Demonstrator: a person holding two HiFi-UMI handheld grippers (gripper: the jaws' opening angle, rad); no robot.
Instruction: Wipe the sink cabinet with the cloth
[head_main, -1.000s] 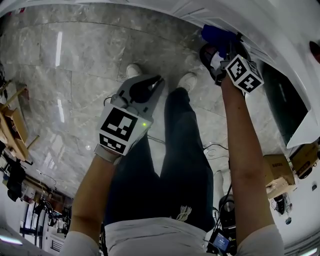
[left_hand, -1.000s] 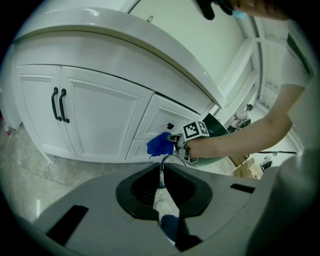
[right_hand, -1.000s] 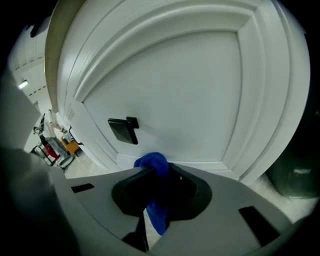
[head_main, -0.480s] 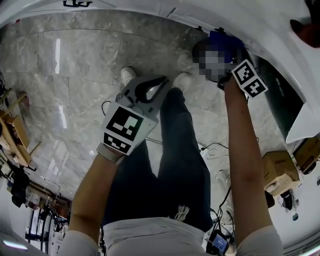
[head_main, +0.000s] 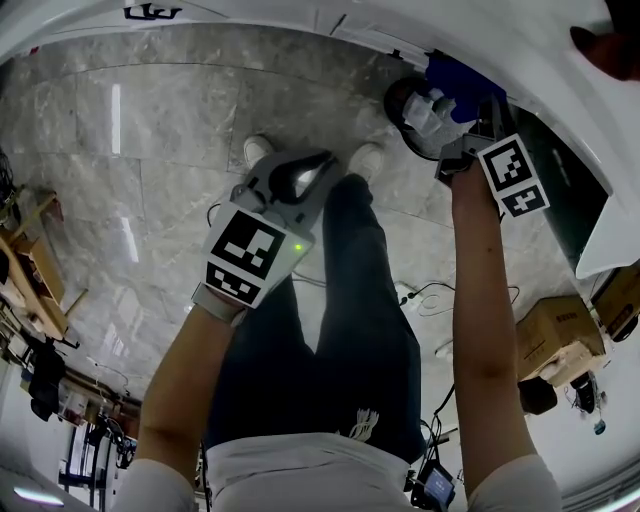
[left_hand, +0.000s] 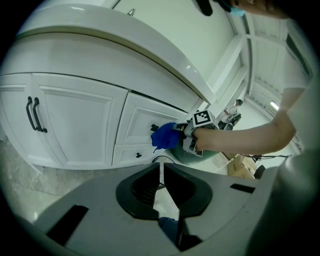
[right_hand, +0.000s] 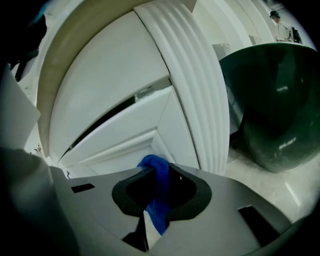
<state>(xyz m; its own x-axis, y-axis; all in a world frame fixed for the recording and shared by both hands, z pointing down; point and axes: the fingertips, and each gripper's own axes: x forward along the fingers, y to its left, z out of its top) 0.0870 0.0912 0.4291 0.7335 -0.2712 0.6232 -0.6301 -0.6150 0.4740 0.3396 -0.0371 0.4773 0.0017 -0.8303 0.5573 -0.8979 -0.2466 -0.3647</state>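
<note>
Right gripper (right_hand: 155, 169) shifted right, its view showing cloth (right_hand: 159, 200) clamped against cabinet (right_hand: 115, 100), left gripper (left_hand: 161, 167) closed, empty.

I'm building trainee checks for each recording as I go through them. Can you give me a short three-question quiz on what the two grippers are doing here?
1. True or false: the left gripper grips the blue fabric cloth.
2. Multiple choice: the right gripper holds the cloth up to: A) the white panelled cabinet front; B) the grey marble floor; C) the dark green round tub.
3. Fill in: the left gripper's jaws are ___, with nothing between them.

Key: 1 false, the right gripper grips it. 2 A. 3 together.
</note>
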